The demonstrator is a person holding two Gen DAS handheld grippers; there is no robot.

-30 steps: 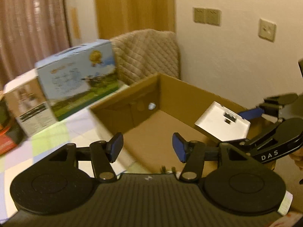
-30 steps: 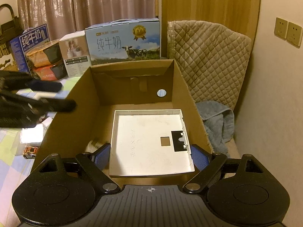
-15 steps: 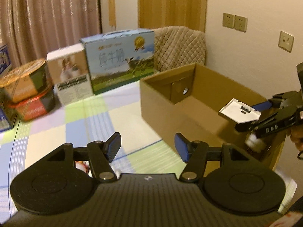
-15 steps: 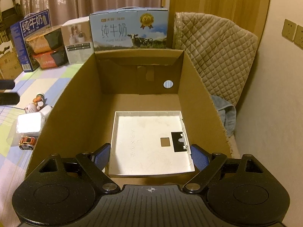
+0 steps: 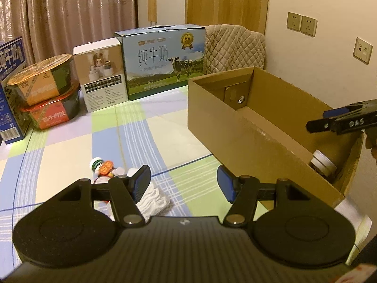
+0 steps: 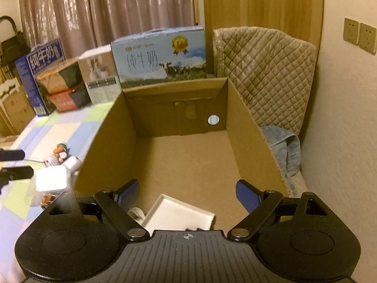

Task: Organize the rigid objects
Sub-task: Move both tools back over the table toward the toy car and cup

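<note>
One open cardboard box stands on the checked cloth. Inside it, at the near end, lie one white tray and one small white-lidded jar. The right gripper hangs over that near end, jaws wide apart and empty — the tray sits below them, untouched. The left gripper is beside the box over the cloth, jaws partly apart with nothing between them, having just been opening. Left of the box lie one small figurine and one white ridged piece. Behind the box — three cartons and two stacked bowls.
</note>
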